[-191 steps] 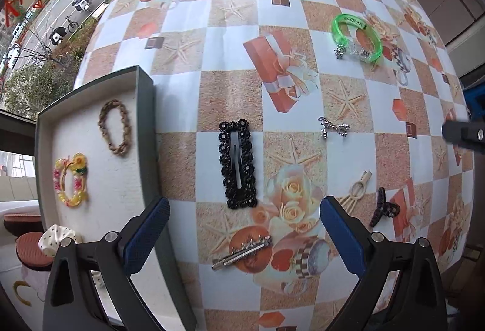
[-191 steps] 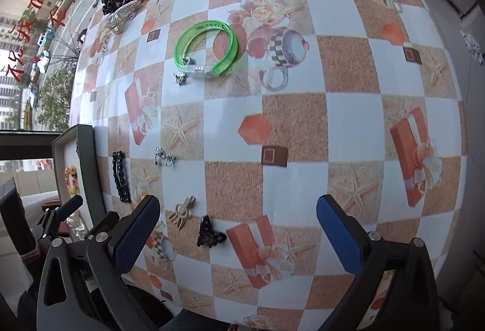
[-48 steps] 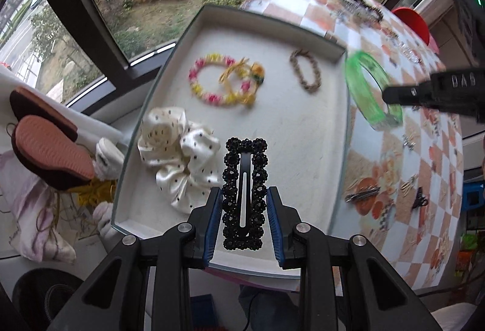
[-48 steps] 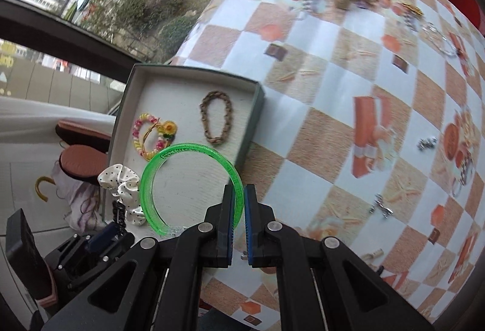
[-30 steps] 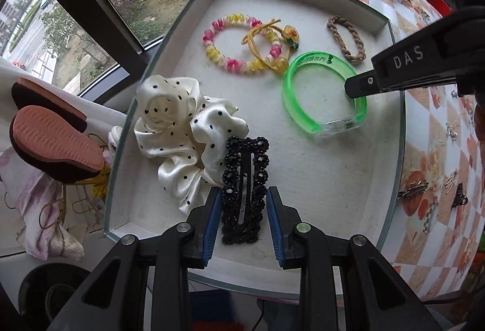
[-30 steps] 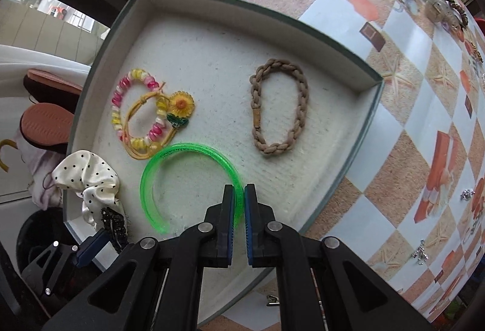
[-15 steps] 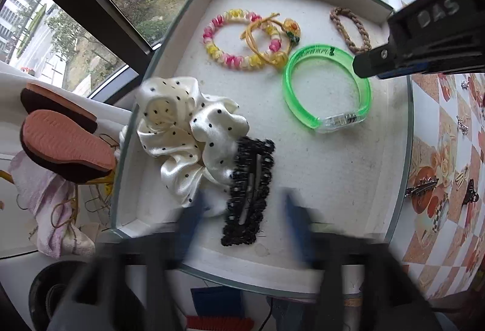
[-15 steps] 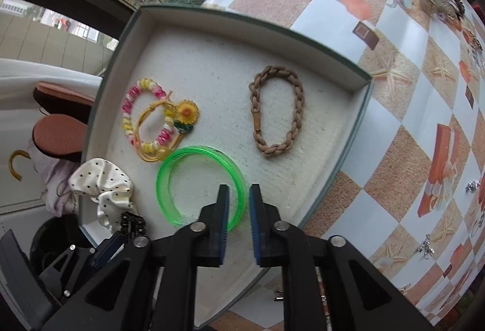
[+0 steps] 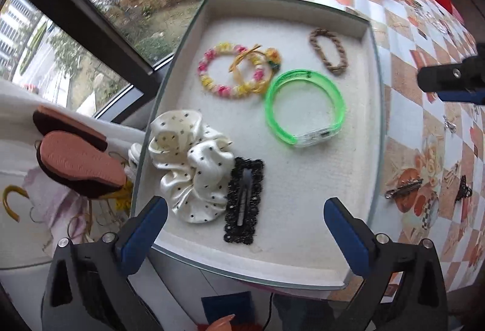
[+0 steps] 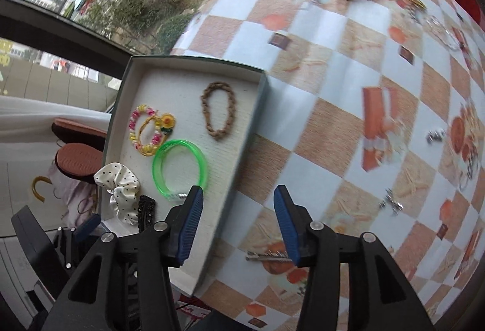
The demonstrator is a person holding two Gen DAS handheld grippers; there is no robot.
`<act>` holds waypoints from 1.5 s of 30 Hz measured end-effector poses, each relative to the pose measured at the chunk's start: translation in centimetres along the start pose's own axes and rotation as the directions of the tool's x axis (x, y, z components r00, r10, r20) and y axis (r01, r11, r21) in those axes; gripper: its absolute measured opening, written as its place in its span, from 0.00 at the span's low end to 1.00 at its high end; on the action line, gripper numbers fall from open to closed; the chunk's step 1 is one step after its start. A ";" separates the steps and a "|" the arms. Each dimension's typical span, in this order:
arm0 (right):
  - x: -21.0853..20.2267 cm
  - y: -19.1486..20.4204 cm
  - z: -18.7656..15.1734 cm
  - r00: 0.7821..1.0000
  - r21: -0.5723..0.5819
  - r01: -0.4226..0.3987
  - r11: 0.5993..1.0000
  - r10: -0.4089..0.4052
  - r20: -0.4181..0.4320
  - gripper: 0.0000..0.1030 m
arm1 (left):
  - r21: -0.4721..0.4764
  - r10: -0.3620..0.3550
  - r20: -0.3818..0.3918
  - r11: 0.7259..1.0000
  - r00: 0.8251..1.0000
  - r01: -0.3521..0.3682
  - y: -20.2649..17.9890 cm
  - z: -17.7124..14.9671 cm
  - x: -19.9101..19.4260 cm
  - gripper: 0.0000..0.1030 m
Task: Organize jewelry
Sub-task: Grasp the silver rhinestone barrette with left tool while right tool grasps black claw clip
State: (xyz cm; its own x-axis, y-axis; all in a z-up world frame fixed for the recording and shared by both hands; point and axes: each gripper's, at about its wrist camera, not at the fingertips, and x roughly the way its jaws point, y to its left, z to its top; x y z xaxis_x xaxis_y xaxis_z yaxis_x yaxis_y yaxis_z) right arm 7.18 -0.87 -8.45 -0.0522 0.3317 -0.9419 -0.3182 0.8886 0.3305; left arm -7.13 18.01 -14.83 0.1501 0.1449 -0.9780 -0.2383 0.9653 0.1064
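Left tongs (image 9: 242, 228): wide apart, nothing between them; they have just been opening. They hang over the near end of the tray (image 9: 374, 125).
Right tongs (image 10: 238, 222): partly apart, holding nothing; they have just been opening. They sit over the tray's right wall and the desk (image 10: 330, 64).
What changed: a moment ago the left tongs pinched the black hair clip (image 9: 244, 200). Now the clip lies free in the tray. The right tongs pinched the green bangle (image 9: 304, 108) then. Now the bangle lies flat in the tray, and the right tongs have pulled off to the side.
Writing: dark print on the green bangle's far rim, too small to read.
Black hair clip: long, lacy and beaded, touching the white dotted scrunchie (image 9: 189, 164).
Green bangle: see-through bright green with a clear clasp part, in the middle of the tray.
Other tray things: a pink and yellow bead bracelet (image 9: 230, 73) with a yellow flower band across it, and a brown braided bracelet (image 9: 329, 53) in the far corner.
Desk: checkered cloth with more small clips well apart from the tray.
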 end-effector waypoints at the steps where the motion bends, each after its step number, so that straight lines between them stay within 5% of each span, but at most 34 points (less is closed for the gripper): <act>1: -0.4 -0.8 -0.4 1.000 0.017 0.001 1.000 -0.001 0.004 0.56 | 0.012 -0.002 0.002 1.000 1.000 0.001 -0.4 0.1 -0.2 1.00; 6: -1.8 -5.0 -2.6 1.000 0.117 -0.001 0.993 -0.003 0.029 0.78 | 0.091 -0.020 0.031 0.996 0.999 0.017 -3.3 0.7 -1.7 1.00; 18: -4.4 -14.5 -8.9 0.997 0.317 0.058 0.947 -0.073 0.034 0.78 | 0.267 -0.093 0.070 0.961 0.993 0.071 -10.9 2.3 -4.7 1.00; 27: -3.3 -17.8 -13.0 0.995 0.393 0.096 0.914 -0.097 -0.017 0.78 | 0.482 -0.180 0.043 0.866 0.983 0.137 -16.4 1.6 -4.9 1.00; 35: -1.6 -18.7 -14.3 0.995 0.444 0.103 0.890 -0.092 -0.046 0.78 | 0.612 -0.161 0.004 0.781 0.987 0.125 -19.9 0.6 -2.7 1.00; 38: -1.0 -18.7 -14.1 0.995 0.452 0.103 0.886 -0.089 -0.051 0.78 | 0.623 -0.136 -0.021 0.773 0.990 0.120 -20.7 0.5 -1.3 0.92; 45: 0.6 -18.2 -13.0 0.994 0.436 0.107 0.893 -0.087 -0.065 0.71 | 0.635 -0.118 -0.048 0.763 0.992 0.122 -21.7 0.1 0.4 0.92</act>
State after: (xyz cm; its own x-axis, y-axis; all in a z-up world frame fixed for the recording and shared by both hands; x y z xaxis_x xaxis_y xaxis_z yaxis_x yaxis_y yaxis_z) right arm 0.63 -20.98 -15.79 -0.0854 0.2318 -0.9690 0.1233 0.9676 0.2205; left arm -1.82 -2.88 -17.51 0.1308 0.0191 -0.9912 0.4453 0.8922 0.0760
